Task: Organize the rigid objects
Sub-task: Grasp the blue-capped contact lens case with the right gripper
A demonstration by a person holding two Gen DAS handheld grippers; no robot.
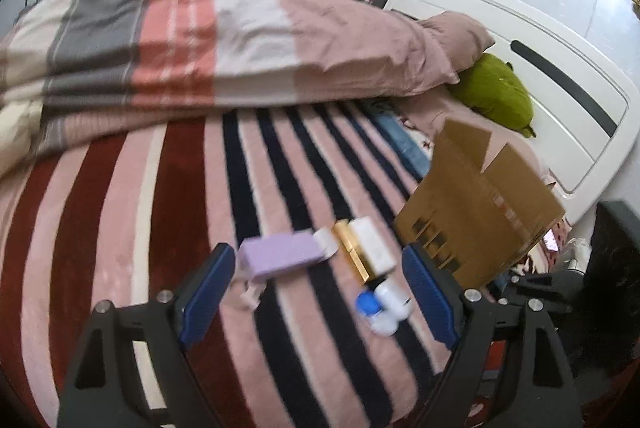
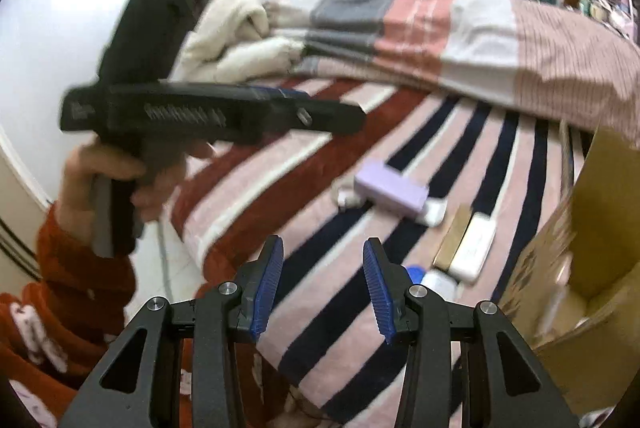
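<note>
Most of both views is a striped blanket (image 1: 168, 228) covering a bed, with a folded patchwork duvet (image 1: 200, 40) heaped along its far side. Only the left wrist view takes in the white headboard (image 1: 520, 76), a pink pillow (image 1: 456, 32) and a green plush toy (image 1: 496, 96) beside it. A cardboard box (image 1: 480, 212) stands open on the blanket at the right; the right wrist view looks partly into it (image 2: 592, 228).

Only the right wrist view shows the person's left hand (image 2: 108, 180), in a red sleeve (image 2: 76, 268), holding the left gripper's handle, that gripper seen side-on above the blanket.

Near the box lie the small items: a lilac box (image 1: 280, 254), a gold box (image 1: 352, 248) touching a white box (image 1: 374, 244), and a white bottle with a blue cap (image 1: 384, 306) nearest the cameras.

Left gripper (image 1: 316, 292): jaws wide apart, nothing between the pads, hovering before the items. Right gripper (image 2: 324, 288): jaws partly apart, empty, over bare blanket.
</note>
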